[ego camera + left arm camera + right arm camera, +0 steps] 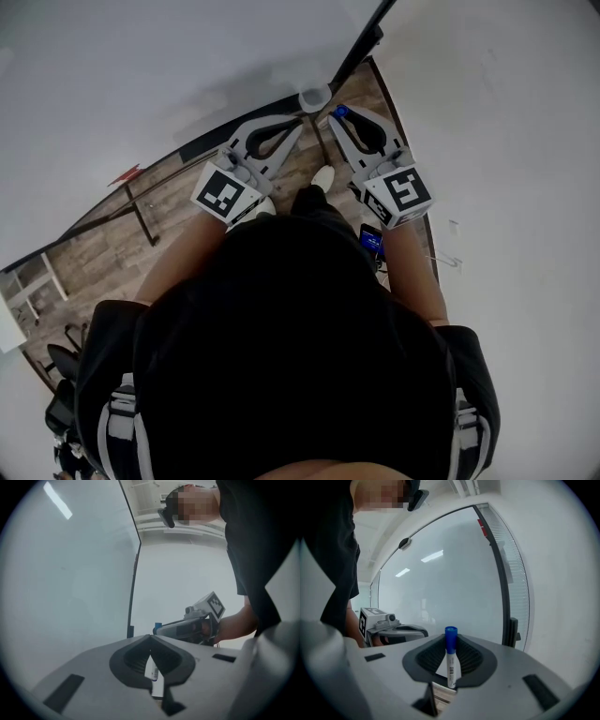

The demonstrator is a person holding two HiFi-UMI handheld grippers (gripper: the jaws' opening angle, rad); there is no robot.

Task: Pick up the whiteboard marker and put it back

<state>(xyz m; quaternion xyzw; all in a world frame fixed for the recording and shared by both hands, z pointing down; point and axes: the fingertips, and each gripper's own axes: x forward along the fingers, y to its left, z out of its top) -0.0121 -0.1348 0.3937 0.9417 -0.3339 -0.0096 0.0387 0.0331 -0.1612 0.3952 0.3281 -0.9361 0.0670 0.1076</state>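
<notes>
Your right gripper [337,117] is squeezed on the whiteboard marker [451,666] — it stands straight up between the jaws, with its blue cap [451,638] poking out past the tips. Your left gripper [150,637] is close beside it, jaws tip to tip. The marker looks light and hard, but round and smooth, so it could slip — I think the white middle is the best place to hold, not the cap

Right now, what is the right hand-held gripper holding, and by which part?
The right hand-held gripper holds the whiteboard marker upright, clamped by its white barrel, with the blue cap uppermost.
</notes>
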